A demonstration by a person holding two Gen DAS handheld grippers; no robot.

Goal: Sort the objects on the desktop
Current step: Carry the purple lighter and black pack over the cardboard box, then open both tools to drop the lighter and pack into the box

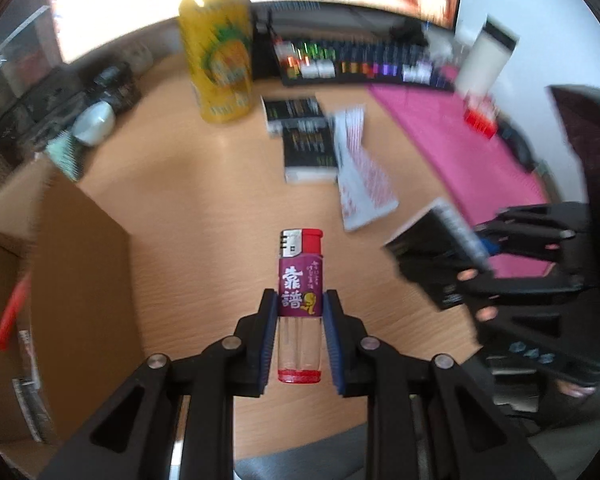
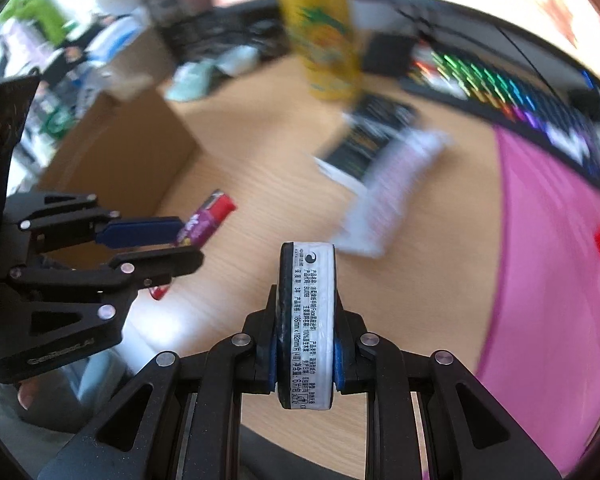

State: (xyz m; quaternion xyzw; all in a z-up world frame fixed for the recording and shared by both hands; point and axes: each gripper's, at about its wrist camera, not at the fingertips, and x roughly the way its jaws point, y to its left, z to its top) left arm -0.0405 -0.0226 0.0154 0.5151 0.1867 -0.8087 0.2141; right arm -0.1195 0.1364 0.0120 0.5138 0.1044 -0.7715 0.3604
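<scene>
My left gripper (image 1: 300,304) is shut on a purple lighter (image 1: 301,292) with a red cap, held above the wooden desk (image 1: 204,208). My right gripper (image 2: 305,300) is shut on a black and white tissue pack (image 2: 307,320), held edge-on. The right gripper (image 1: 476,276) with its pack (image 1: 436,256) shows at the right of the left wrist view. The left gripper (image 2: 180,240) with the lighter (image 2: 208,218) shows at the left of the right wrist view. Two black packs (image 1: 304,140) and a white pack (image 1: 360,176) lie on the desk.
A yellow can (image 1: 218,52) stands at the back. A cardboard box (image 1: 72,280) with a red pen (image 1: 10,316) is at the left. A pink mat (image 1: 460,140), a lit keyboard (image 1: 364,60), a white cup (image 1: 486,60) and a red box (image 1: 480,116) are at the right.
</scene>
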